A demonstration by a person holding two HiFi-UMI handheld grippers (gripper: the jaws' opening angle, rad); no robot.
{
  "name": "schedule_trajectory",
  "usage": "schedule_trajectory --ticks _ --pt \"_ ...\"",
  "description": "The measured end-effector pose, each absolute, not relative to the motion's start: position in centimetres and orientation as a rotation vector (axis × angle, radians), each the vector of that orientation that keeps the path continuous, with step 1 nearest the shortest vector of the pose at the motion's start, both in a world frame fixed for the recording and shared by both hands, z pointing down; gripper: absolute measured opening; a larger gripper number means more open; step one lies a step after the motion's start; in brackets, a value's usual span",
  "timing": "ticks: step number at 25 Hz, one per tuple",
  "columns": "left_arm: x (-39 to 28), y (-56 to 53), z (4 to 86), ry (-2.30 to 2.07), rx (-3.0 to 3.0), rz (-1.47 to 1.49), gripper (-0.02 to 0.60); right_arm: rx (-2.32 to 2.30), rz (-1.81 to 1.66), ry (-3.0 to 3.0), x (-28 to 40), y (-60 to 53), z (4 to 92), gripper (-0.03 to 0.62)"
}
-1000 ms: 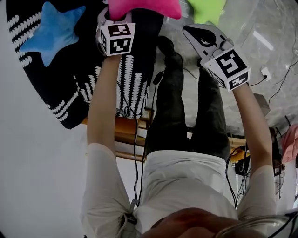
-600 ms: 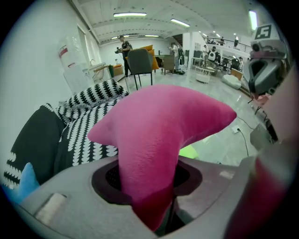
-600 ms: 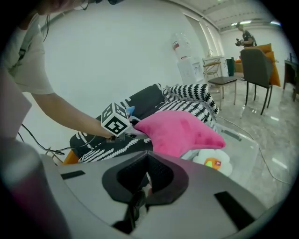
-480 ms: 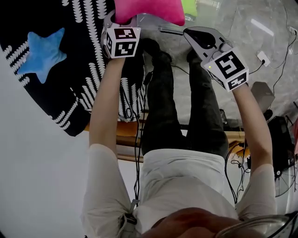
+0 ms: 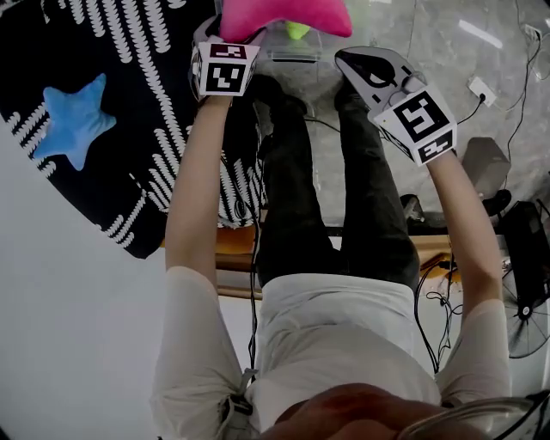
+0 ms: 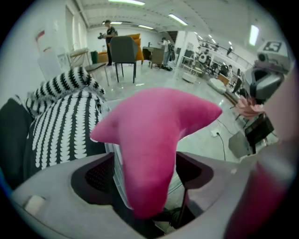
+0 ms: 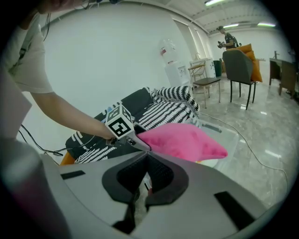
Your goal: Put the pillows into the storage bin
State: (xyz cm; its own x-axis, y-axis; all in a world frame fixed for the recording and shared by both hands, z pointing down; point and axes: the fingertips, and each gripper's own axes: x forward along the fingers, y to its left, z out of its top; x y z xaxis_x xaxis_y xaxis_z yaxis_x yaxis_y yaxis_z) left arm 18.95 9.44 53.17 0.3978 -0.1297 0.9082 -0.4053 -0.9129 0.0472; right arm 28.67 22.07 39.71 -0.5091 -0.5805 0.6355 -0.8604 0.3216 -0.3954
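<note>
Three pillows: pink pillow [image 5: 284, 13], blue pillow [image 5: 73, 120], green pillow [image 5: 297, 31]. One clear bin [image 5: 296, 60]. One black-white blanket [image 5: 155, 129].

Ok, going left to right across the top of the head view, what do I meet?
Blue star pillow, left gripper, pink pillow (between the left gripper's opening jaws), right gripper, white plug on the floor.

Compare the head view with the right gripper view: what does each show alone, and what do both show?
Only the head view shows the blue star-shaped plush pillow. Only the right gripper view shows a grey chair and a white water dispenser. Both show the pink star-shaped plush pillow, the clear plastic storage bin and the black-and-white patterned cover.
</note>
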Motion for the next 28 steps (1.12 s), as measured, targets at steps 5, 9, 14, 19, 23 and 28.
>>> schedule_trajectory --ticks 5,9,14,19,23,28 --pt "18.5 10.2 53.6 -0.452 2.369 1.517 0.431 1.275 1.017 -2.222 28.1 22.2 39.9 0.000" --pt "17.3 10.8 53.6 -0.440 2.369 1.509 0.437 1.238 1.030 -2.232 26.6 21.9 40.1 0.000" --pt "15.0 10.6 53.8 -0.461 2.361 1.473 0.437 1.198 1.024 -2.243 24.2 21.0 40.5 0.000" --pt "12.2 9.9 53.7 -0.500 2.340 1.436 0.437 1.146 1.007 -2.255 21.5 19.7 40.4 0.000" --pt "9.6 8.8 53.5 -0.536 2.326 1.416 0.437 1.109 0.994 -2.265 19.4 18.2 40.4 0.000" --pt "6.2 7.5 53.3 -0.588 2.307 1.393 0.437 1.057 0.977 -2.279 16.6 16.3 40.4 0.000"
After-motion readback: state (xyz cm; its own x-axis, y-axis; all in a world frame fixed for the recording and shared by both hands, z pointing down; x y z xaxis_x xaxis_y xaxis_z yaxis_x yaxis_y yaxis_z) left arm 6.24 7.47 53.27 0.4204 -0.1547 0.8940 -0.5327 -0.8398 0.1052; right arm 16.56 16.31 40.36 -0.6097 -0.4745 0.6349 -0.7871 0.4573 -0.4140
